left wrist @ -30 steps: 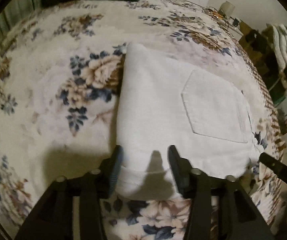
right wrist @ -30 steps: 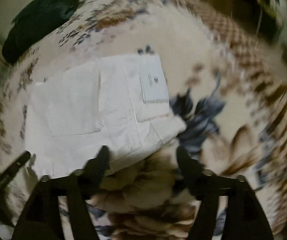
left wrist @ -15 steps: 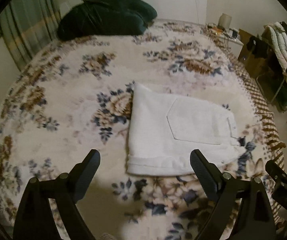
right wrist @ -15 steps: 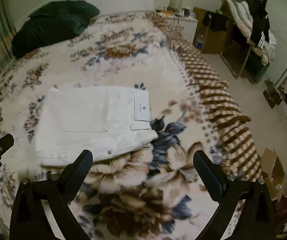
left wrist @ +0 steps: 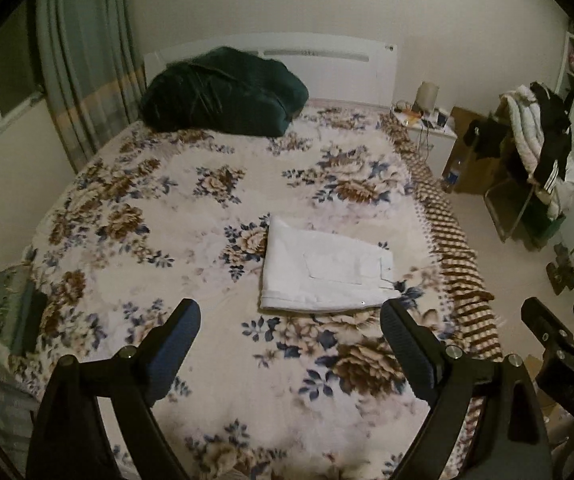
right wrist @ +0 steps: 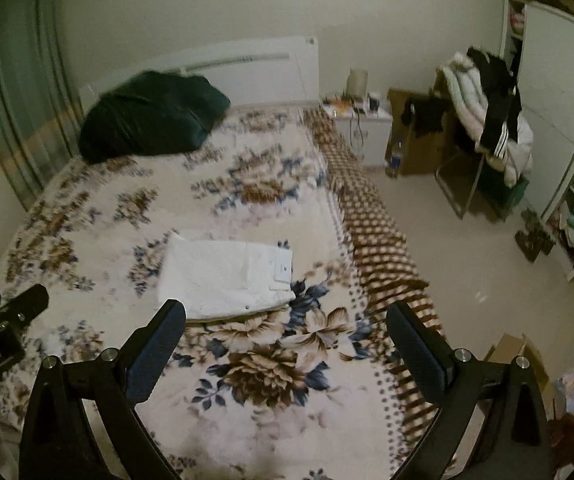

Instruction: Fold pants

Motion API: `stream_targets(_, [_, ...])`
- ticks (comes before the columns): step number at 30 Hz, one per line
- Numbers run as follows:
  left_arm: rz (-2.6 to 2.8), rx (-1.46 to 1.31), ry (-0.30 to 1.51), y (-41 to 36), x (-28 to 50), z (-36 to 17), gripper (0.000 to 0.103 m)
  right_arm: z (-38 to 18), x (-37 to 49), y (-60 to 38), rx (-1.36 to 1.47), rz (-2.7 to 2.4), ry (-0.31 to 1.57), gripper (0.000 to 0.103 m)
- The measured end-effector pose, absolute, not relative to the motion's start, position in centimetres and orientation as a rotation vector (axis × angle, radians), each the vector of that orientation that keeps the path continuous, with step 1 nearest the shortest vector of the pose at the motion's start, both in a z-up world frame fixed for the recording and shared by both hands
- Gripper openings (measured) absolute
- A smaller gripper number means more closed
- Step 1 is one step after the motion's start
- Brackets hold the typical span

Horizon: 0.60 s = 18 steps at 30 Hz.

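White pants (left wrist: 327,274) lie folded on the bed (left wrist: 167,216), beyond both sets of released, empty jaws. Risk: the soft blanket (right wrist: 271,364) could shift and loosen the fold.

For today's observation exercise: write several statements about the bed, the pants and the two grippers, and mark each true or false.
1. The pants lie folded on the bed. True.
2. The left gripper grips the pants. False: it is open, off them and empty.
3. The right gripper is open. True.
4. The pants are black. False: white.
5. A dark green bundle lies at the head of the bed. True.
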<state>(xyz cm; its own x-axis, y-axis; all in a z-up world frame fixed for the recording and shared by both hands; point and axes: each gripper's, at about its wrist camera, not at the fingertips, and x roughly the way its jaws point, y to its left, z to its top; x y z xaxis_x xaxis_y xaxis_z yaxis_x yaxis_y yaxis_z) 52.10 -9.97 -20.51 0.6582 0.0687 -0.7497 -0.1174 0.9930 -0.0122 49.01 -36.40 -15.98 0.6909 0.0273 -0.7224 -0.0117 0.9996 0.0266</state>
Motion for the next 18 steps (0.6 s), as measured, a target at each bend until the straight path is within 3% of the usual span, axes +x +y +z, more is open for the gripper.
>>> stream_targets(8, [0.101,-0.053,0.788,-10.7,44.5,-13.3,0.092,-5.9,38.8,-37.7,0.027,0.058,0.725,0.102])
stream_targets(18, [0.081,-0.058,0.783,-10.3,40.0,-10.4,0.092,-0.2,32.3,-37.4,0.019,0.066,0.727,0.102])
